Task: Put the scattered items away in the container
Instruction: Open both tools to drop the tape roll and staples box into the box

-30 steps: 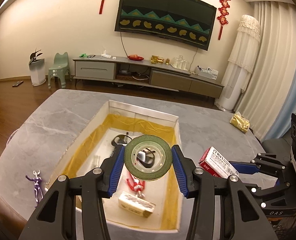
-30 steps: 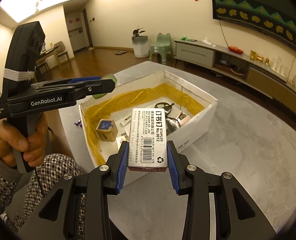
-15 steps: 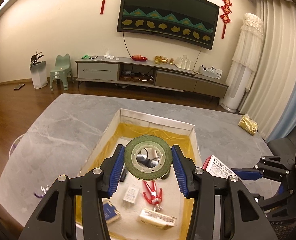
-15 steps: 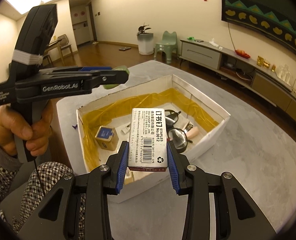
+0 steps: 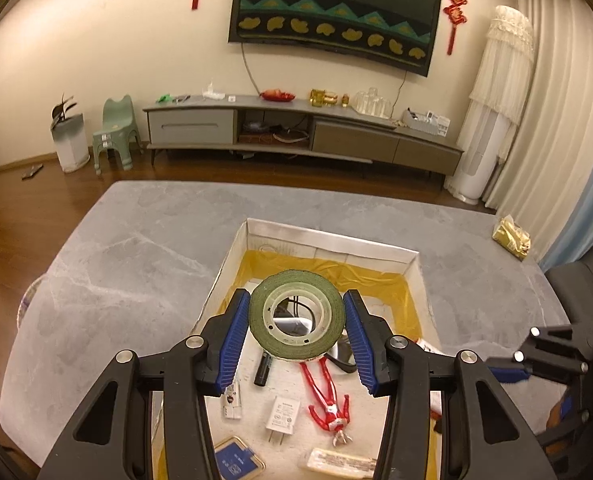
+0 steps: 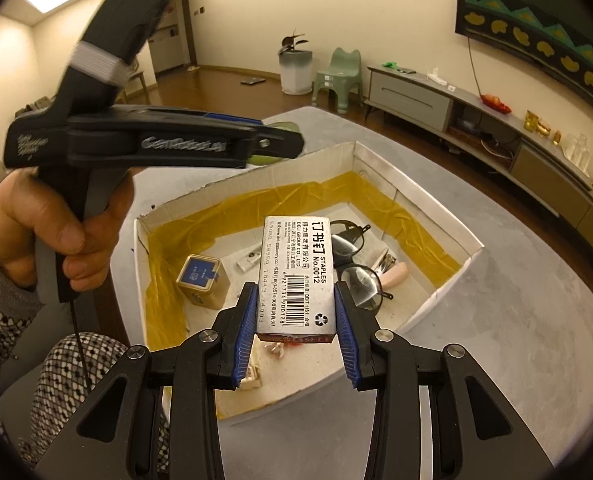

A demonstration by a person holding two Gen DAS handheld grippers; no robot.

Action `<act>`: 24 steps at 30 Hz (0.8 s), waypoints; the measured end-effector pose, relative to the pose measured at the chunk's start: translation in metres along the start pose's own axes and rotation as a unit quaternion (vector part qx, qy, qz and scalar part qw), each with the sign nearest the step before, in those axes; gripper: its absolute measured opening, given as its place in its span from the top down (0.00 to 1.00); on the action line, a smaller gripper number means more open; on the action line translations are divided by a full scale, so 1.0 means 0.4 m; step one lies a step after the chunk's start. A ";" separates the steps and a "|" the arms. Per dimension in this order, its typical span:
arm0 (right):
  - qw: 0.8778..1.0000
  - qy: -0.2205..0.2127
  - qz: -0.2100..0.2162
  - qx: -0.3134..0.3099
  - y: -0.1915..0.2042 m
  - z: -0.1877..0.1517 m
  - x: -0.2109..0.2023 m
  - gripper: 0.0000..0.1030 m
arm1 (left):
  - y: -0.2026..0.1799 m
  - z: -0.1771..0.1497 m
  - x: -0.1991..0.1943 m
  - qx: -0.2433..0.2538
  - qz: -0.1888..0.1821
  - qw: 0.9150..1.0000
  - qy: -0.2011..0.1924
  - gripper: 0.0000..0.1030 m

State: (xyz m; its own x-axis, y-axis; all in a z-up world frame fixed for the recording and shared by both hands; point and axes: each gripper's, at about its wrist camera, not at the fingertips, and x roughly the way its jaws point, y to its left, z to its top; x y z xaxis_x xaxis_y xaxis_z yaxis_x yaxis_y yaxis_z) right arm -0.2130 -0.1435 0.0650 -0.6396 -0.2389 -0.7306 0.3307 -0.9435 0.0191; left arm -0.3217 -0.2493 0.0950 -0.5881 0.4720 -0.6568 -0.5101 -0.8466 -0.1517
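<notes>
both grippers over the box, each loaded

since the earlier frame the left gripper (image 5: 297, 322) has come further in over the box (image 5: 328, 238); the near wall no longer shows below it, and more of the box floor does. the right gripper (image 6: 295, 312) has come nearer too, the box now filling more of its view.

left gripper: fingers narrow, clamped on a roll of green tape (image 5: 296, 315), one blue pad on each side of the roll. the roll stands on edge, its hole facing the camera, held above the box interior.

right gripper: fingers narrow, clamped on a staple box (image 6: 295, 276), barcode side up, long axis pointing away from the camera. it hangs over the near edge of the box.

the box sits on a grey table (image 5: 136, 248), white walls, yellow lining along the lower walls.

inside the box, left wrist view: a red toy figure (image 5: 328, 394), a white charger plug (image 5: 283, 420), a small black cylinder (image 5: 265, 368), a blue-topped tin (image 5: 234, 460), a pale flat packet (image 5: 342, 460).

right wrist view adds: glasses (image 6: 356, 264) beside the staple box, a pink item (image 6: 394, 274) touching them.

a hand (image 6: 52, 232) grips the left gripper's handle. a gold packet (image 5: 512, 236) lies on the table, well apart from the box.
</notes>
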 end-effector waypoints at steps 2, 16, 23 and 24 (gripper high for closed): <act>1.000 0.007 -0.002 -0.003 0.000 0.005 0.019 0.62 | 0.012 0.008 0.026 -0.007 0.000 1.000 0.010 0.52; 0.998 0.043 0.020 0.035 -0.055 0.018 0.112 0.49 | 0.084 0.014 0.151 -0.060 0.011 0.997 0.049 0.36; 0.997 0.057 0.031 0.041 -0.057 -0.006 0.091 0.49 | 0.083 0.003 0.112 -0.057 0.000 0.997 0.046 0.36; 0.997 0.058 0.031 0.042 -0.058 -0.008 0.086 0.49 | 0.080 0.001 0.101 -0.055 -0.002 0.998 0.044 0.36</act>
State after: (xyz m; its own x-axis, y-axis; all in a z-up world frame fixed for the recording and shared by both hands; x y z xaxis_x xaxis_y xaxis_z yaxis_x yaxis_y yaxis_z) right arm -0.2405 -0.1292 0.0372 -0.5332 -0.2743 -0.8003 0.3048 -0.9447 0.1207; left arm -0.3620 -0.2571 0.0639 -0.5266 0.4553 -0.7179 -0.4375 -0.8692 -0.2303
